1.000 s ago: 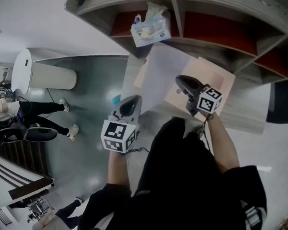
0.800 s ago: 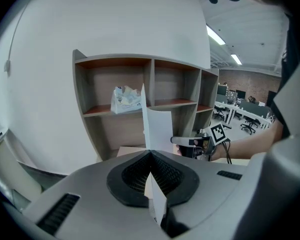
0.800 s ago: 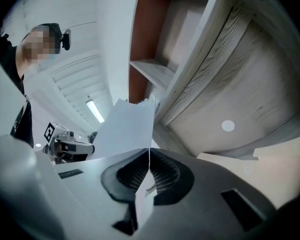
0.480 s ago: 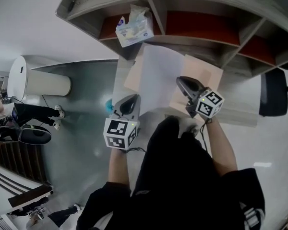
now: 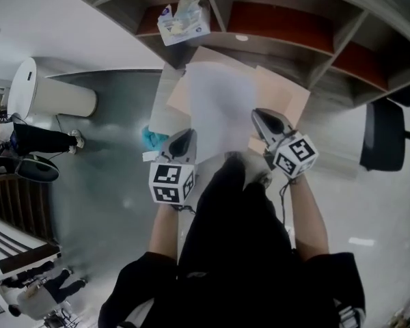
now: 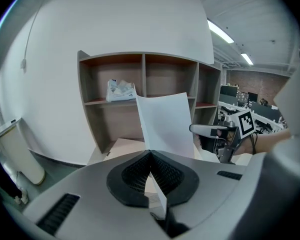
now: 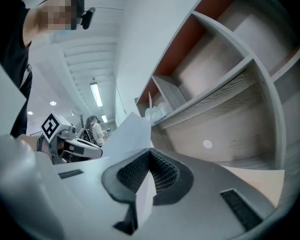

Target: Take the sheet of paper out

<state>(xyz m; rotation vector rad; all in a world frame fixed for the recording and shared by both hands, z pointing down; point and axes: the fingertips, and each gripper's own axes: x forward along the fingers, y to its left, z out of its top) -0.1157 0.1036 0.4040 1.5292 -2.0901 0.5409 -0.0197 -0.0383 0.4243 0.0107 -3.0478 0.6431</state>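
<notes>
Tissue pack in shelf compartment, upper left; at centre, paper clamped between left gripper and right gripper.

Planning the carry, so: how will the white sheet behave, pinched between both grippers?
Probably floppy: the sheet curves between the left gripper and right gripper. Likely very light, being so thin at the jaws. Pulling the grippers apart might tear it.

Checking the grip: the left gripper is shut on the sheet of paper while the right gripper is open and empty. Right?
No: the right gripper is shut on the sheet of paper too, per the right gripper view. The left gripper is shut on it.
</notes>
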